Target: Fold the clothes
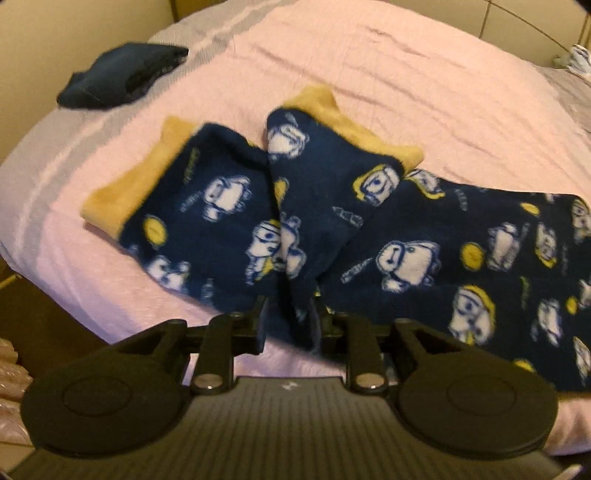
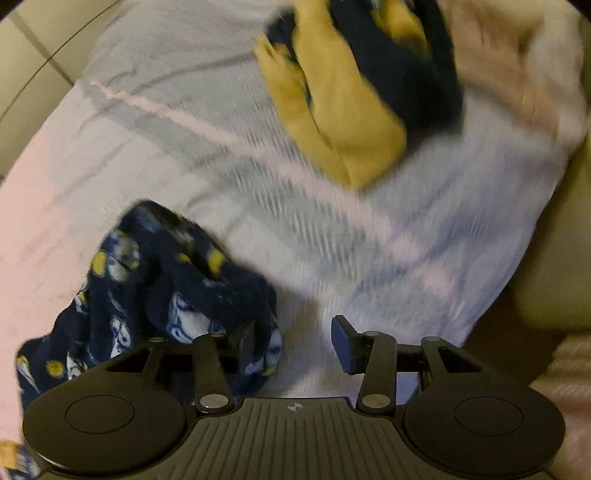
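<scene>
Navy fleece pajama pants (image 1: 332, 229) with white cartoon prints and yellow cuffs (image 1: 122, 184) lie on the pink bedsheet (image 1: 406, 81). One leg is folded over toward the other. My left gripper (image 1: 290, 317) is shut on a fold of the navy fabric near the bed's front edge. In the right wrist view my right gripper (image 2: 293, 343) is open and empty. A bunched end of the navy pants (image 2: 159, 288) lies against its left finger (image 2: 246, 341). A second navy and yellow garment (image 2: 354, 99) lies crumpled further ahead.
A folded dark navy garment (image 1: 122, 74) sits at the bed's far left. A grey striped band (image 2: 258, 206) crosses the bedding. Beige wall and tiles (image 1: 517, 22) lie beyond. Something beige (image 2: 554, 240) stands at the right of the bed.
</scene>
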`<action>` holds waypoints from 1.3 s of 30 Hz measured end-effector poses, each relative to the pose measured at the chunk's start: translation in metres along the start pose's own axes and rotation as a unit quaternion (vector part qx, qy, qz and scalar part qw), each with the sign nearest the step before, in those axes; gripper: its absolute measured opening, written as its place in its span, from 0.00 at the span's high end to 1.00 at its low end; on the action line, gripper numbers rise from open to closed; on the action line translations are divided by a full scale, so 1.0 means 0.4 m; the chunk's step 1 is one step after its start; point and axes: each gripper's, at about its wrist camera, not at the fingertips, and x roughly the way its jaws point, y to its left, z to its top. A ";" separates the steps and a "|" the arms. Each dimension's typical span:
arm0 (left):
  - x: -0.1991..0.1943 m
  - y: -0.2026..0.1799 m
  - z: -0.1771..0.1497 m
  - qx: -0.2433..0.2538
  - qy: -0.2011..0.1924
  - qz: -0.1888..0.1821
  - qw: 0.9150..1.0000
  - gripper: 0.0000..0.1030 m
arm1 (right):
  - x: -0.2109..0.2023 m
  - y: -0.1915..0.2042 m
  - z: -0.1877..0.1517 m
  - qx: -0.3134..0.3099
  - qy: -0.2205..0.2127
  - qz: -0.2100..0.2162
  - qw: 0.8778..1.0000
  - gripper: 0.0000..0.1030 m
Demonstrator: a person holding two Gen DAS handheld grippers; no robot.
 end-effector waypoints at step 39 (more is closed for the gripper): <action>0.164 0.675 0.289 -0.127 0.030 -0.008 0.991 0.77 | 0.287 1.304 -0.589 -0.084 0.200 0.324 0.921 0.58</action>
